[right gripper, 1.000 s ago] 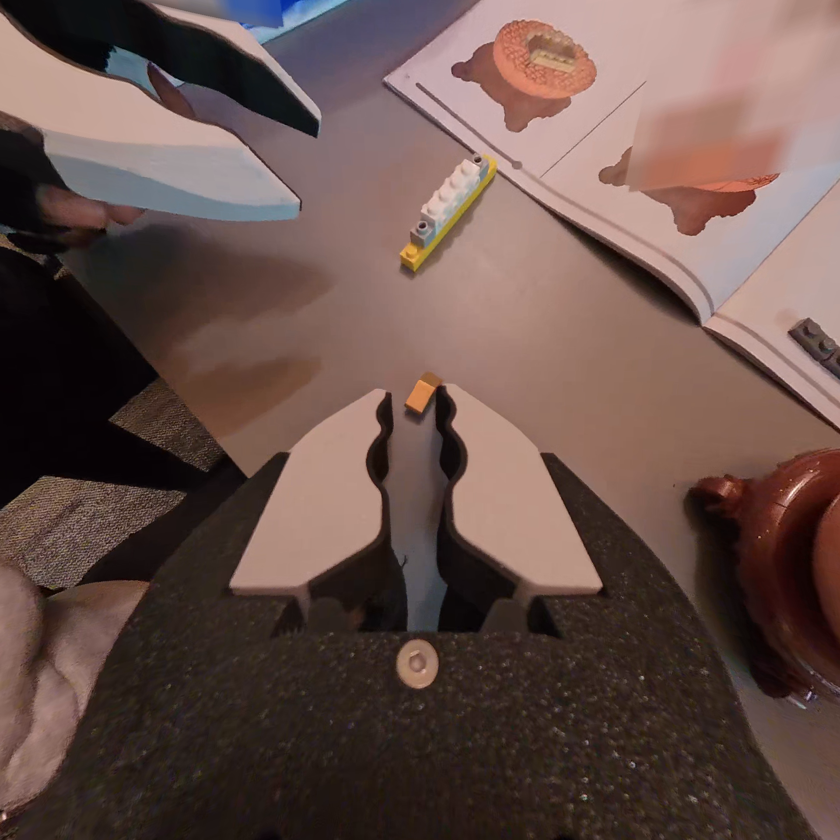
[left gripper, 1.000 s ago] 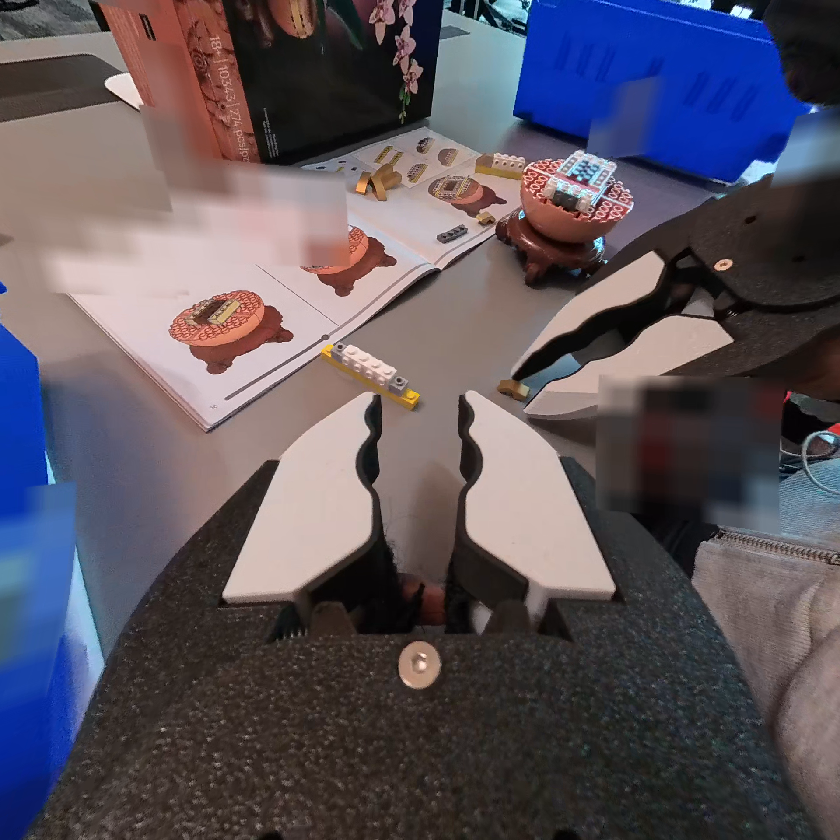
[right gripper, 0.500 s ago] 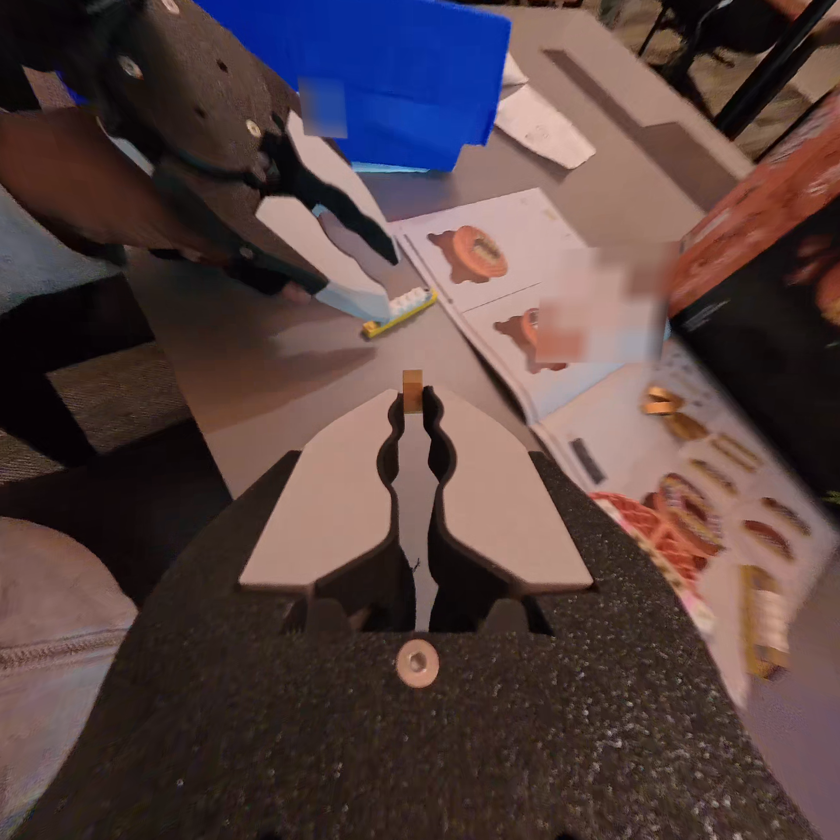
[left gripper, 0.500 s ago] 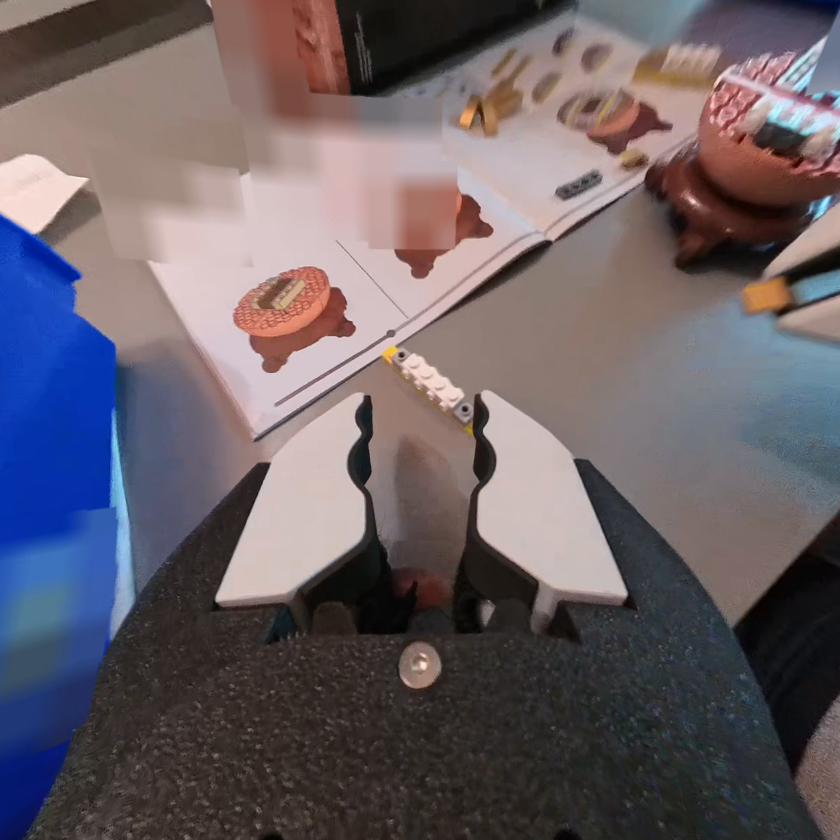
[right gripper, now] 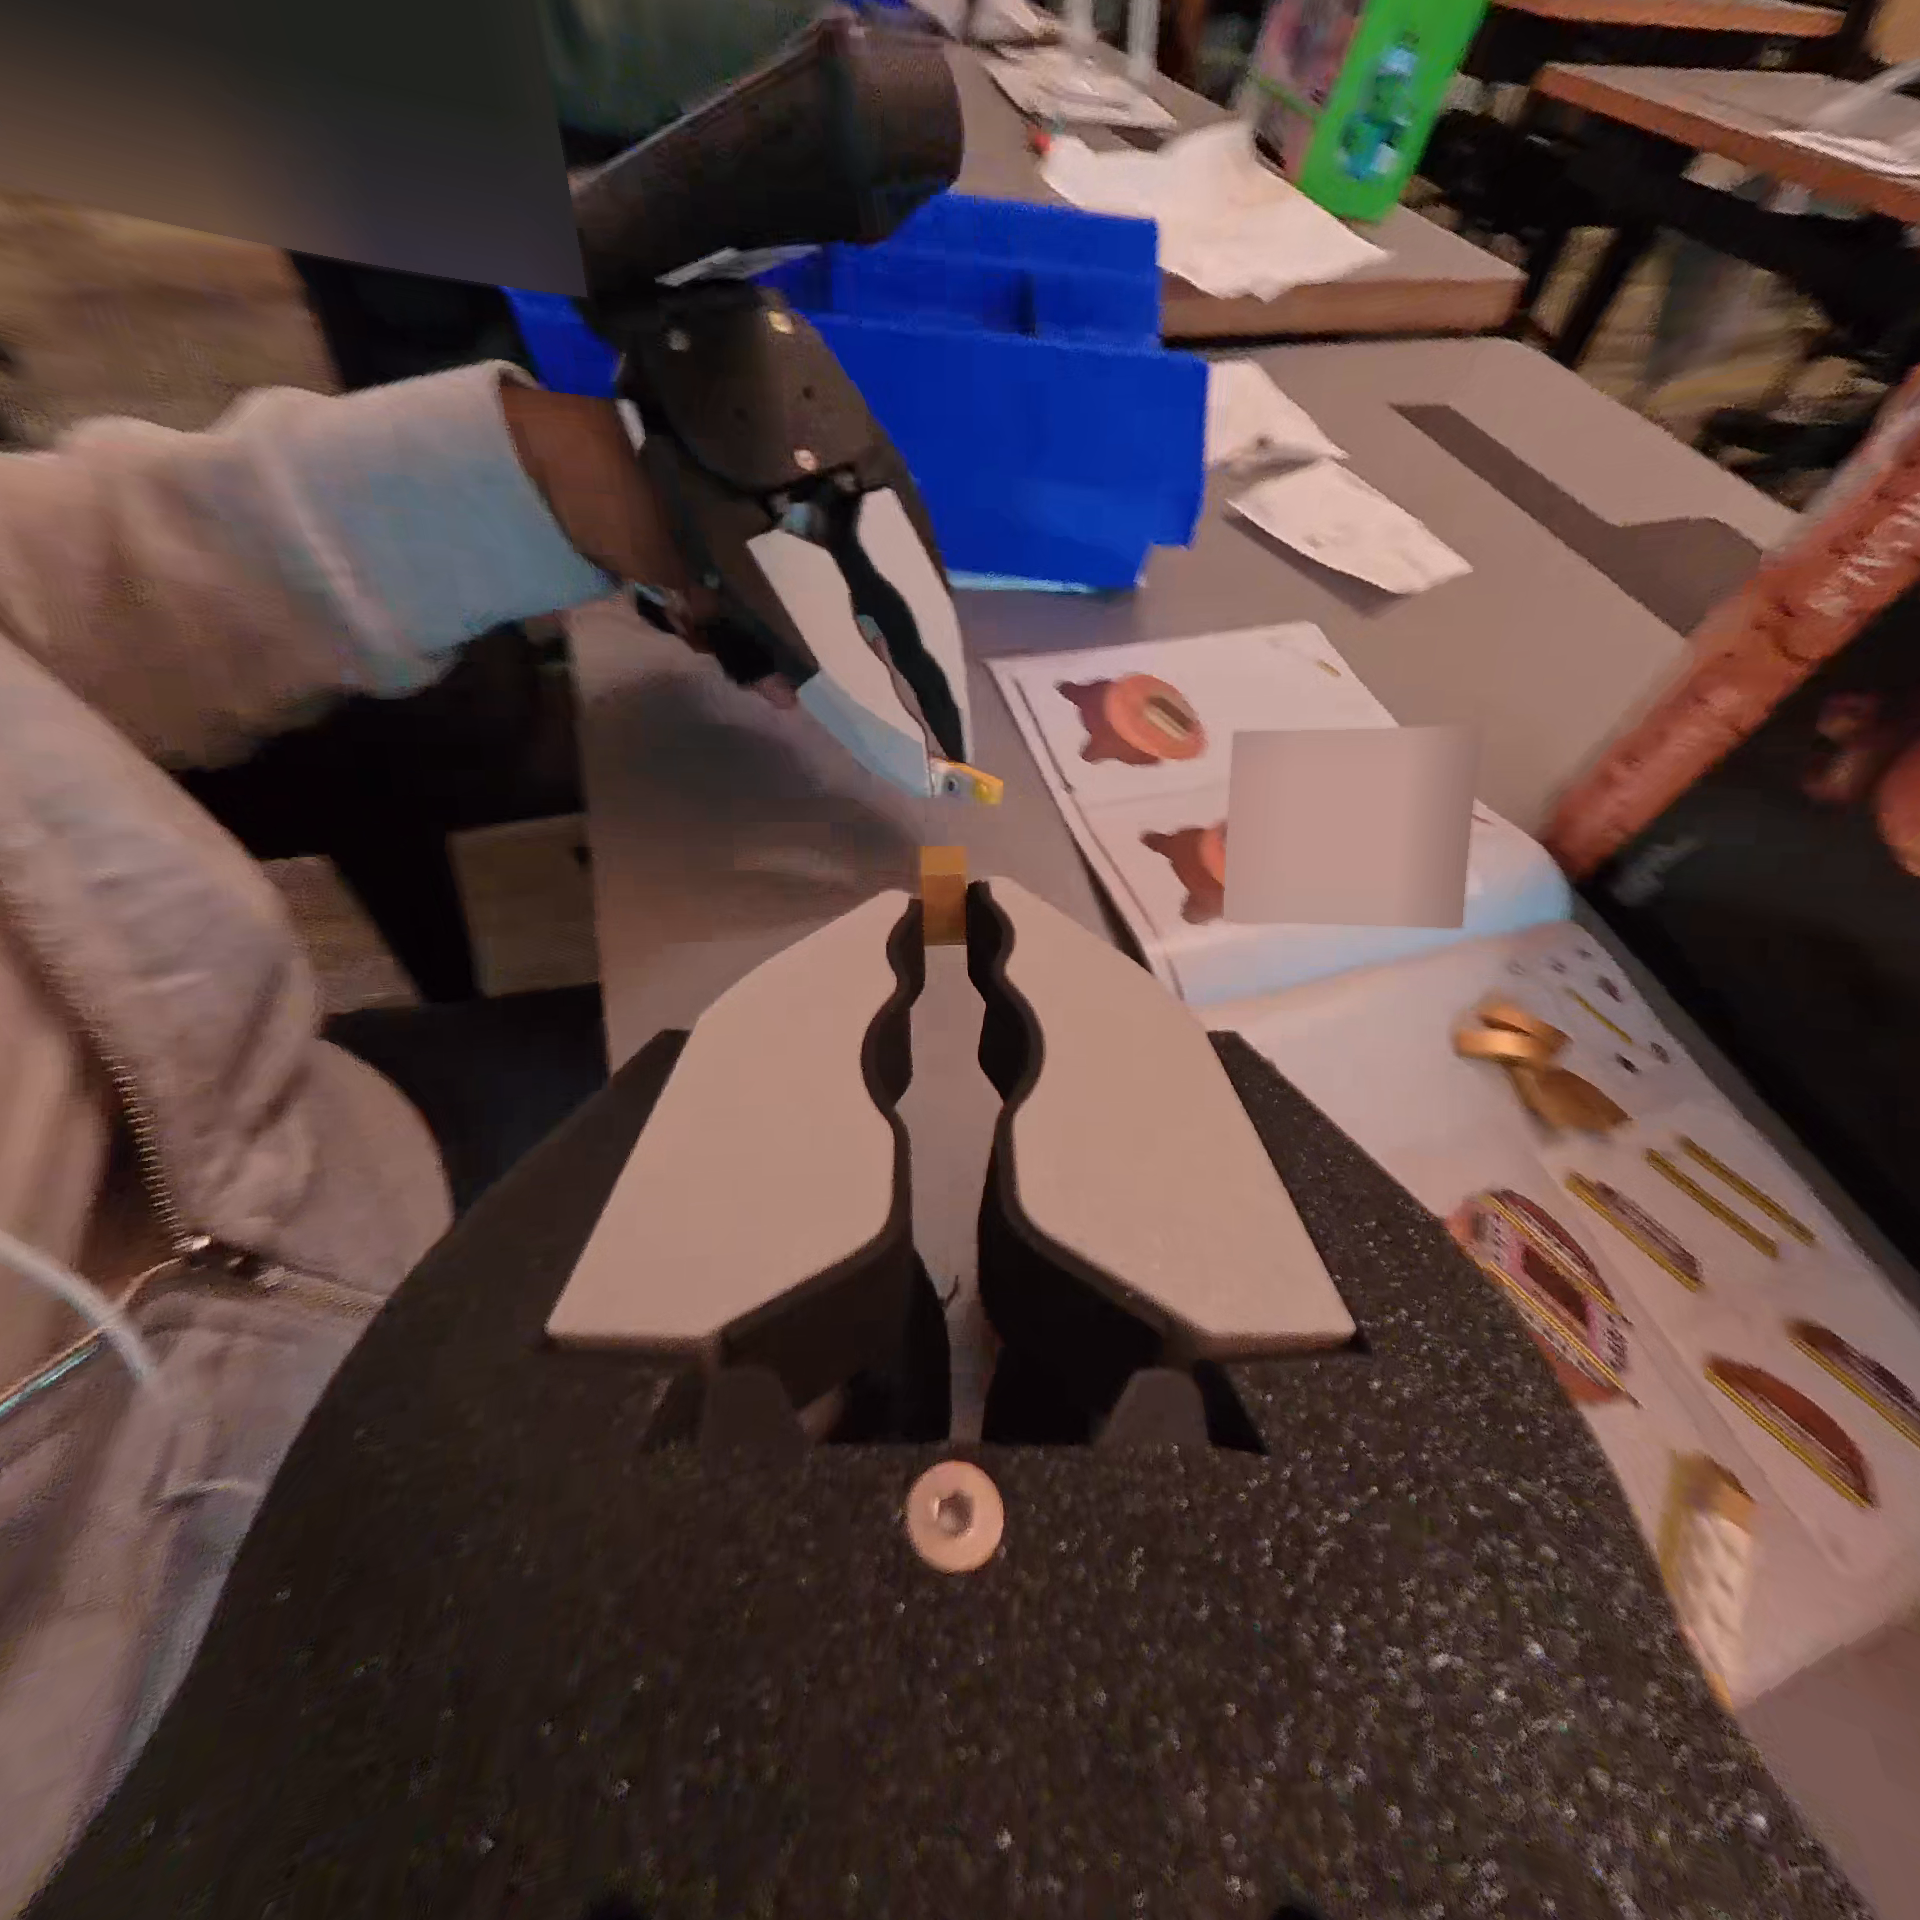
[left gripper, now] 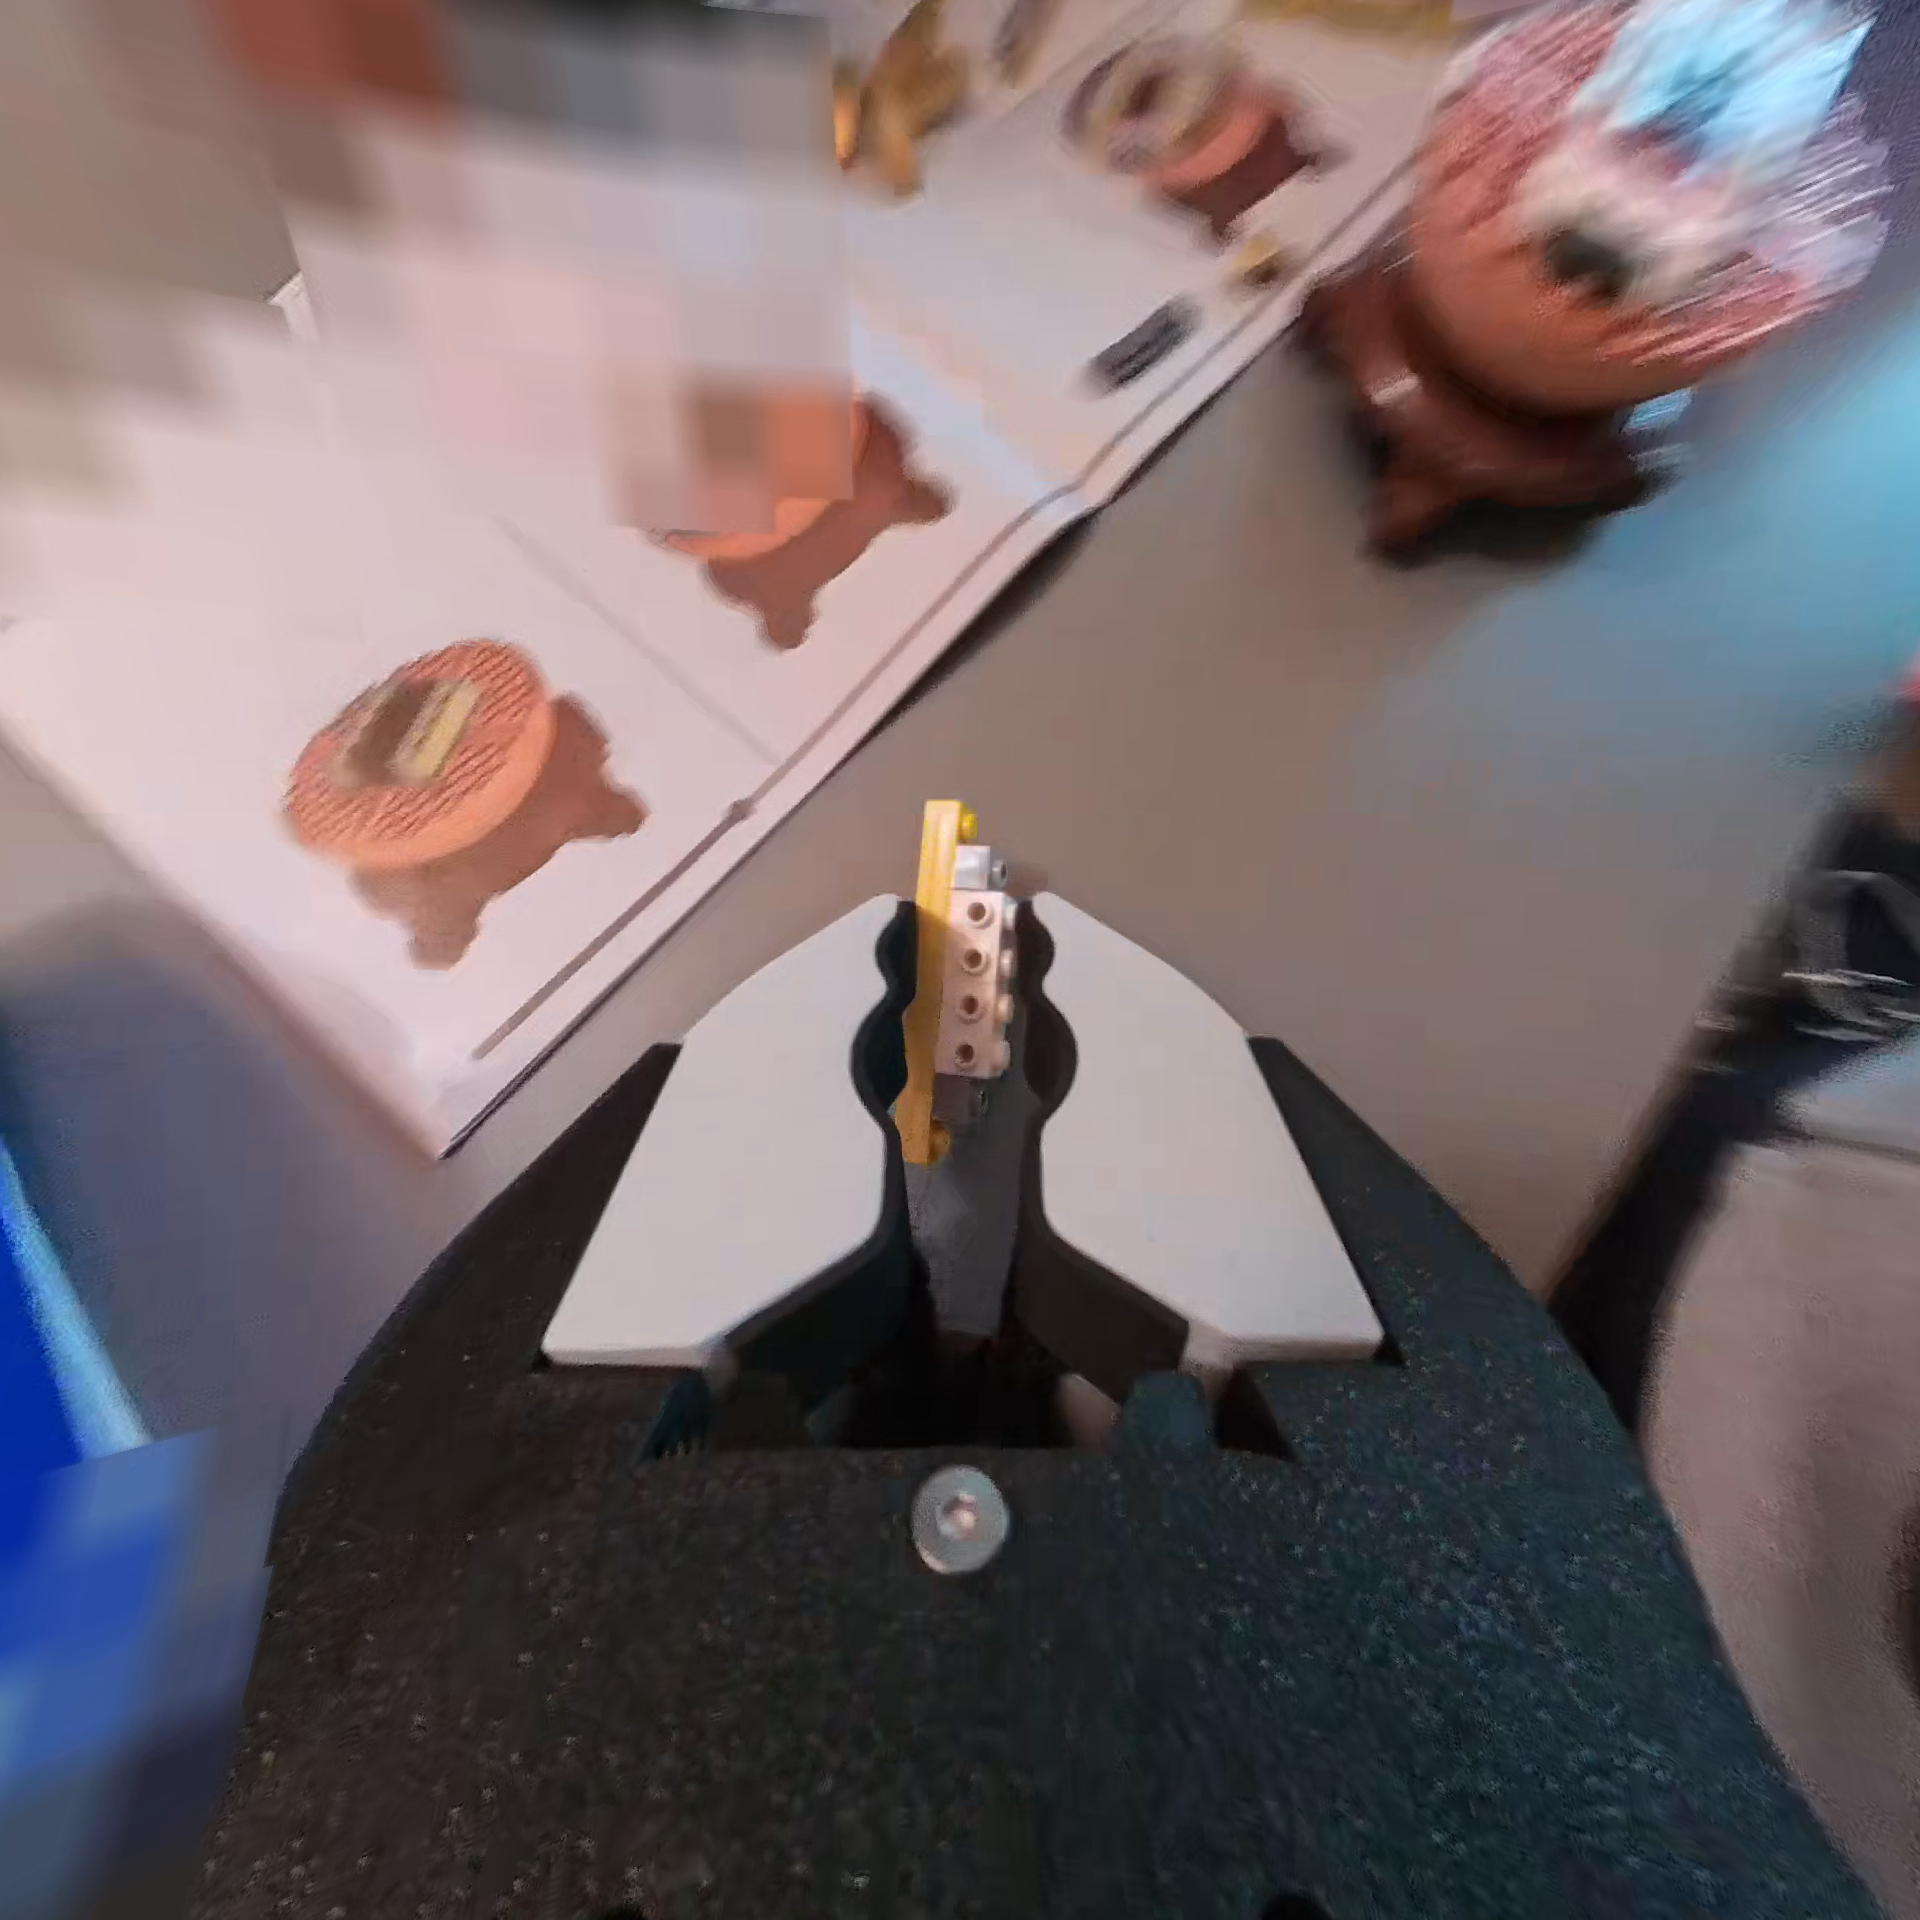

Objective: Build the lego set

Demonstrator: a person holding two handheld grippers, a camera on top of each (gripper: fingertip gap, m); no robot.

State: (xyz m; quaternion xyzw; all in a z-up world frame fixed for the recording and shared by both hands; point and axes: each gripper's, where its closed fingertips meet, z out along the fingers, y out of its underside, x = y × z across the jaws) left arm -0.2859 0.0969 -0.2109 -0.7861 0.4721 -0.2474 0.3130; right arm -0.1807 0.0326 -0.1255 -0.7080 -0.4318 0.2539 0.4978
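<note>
My left gripper [left gripper: 966, 914] is shut on a yellow plate with white and grey bricks [left gripper: 961, 987] and holds it off the table. In the right wrist view that gripper [right gripper: 951, 779] shows farther off with the yellow assembly [right gripper: 971, 784] at its tip. My right gripper [right gripper: 943, 902] is shut on a small gold piece [right gripper: 943, 894], close below the left gripper's tip. The brown stand with the pink bowl model [left gripper: 1579, 281] stands at the upper right of the left wrist view, blurred.
The open instruction booklet [left gripper: 468, 582] lies on the grey table [left gripper: 1299, 790]; it also shows in the right wrist view [right gripper: 1299, 1049] with gold pieces [right gripper: 1527, 1060] on it. A blue bin [right gripper: 1018, 416] stands behind the left gripper, the set's box [right gripper: 1787, 644] at right.
My left gripper closed on the yellow assembly and lifted it from the table. My right gripper, still holding the gold piece, rose and turned toward the left gripper.
</note>
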